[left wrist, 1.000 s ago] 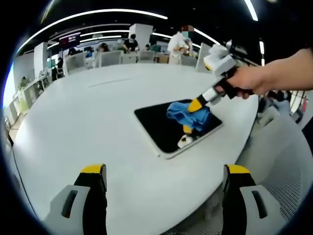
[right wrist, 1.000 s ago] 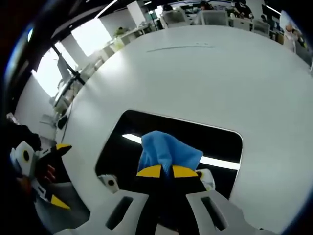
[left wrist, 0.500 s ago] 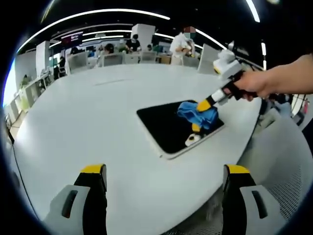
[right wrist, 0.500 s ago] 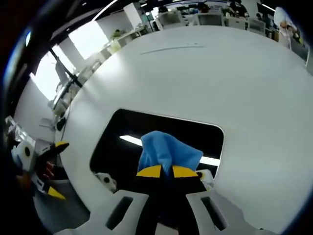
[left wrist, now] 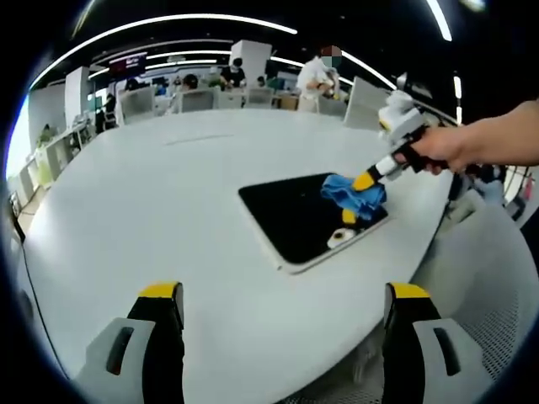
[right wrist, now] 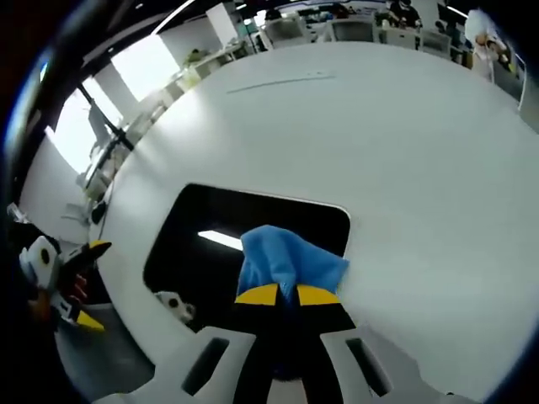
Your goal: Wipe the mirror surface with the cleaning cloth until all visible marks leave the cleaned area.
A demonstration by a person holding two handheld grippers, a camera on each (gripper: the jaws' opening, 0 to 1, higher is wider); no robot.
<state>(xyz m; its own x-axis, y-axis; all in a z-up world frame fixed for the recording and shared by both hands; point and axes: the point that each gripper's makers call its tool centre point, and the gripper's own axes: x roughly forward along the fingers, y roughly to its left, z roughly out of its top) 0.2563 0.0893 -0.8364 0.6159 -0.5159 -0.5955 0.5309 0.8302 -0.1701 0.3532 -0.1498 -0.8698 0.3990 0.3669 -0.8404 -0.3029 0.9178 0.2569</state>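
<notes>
Wiping is under way. Left gripper (left wrist: 282, 296) hovers open and empty over the white table (left wrist: 152, 210); the mirror (left wrist: 295, 219) lies flat ahead. Right gripper (right wrist: 286, 295) clamps the blue cleaning cloth (right wrist: 286, 259) at the mirror's corner; next, sweep back across the glass. No writing is legible.

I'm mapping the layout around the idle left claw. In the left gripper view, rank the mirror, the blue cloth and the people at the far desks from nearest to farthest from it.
1. Mirror: flat on the white table, ahead, slightly right.
2. Blue cloth: at the mirror's far right edge, held by the right claw.
3. People at the far desks: beyond the table, top of view.
</notes>
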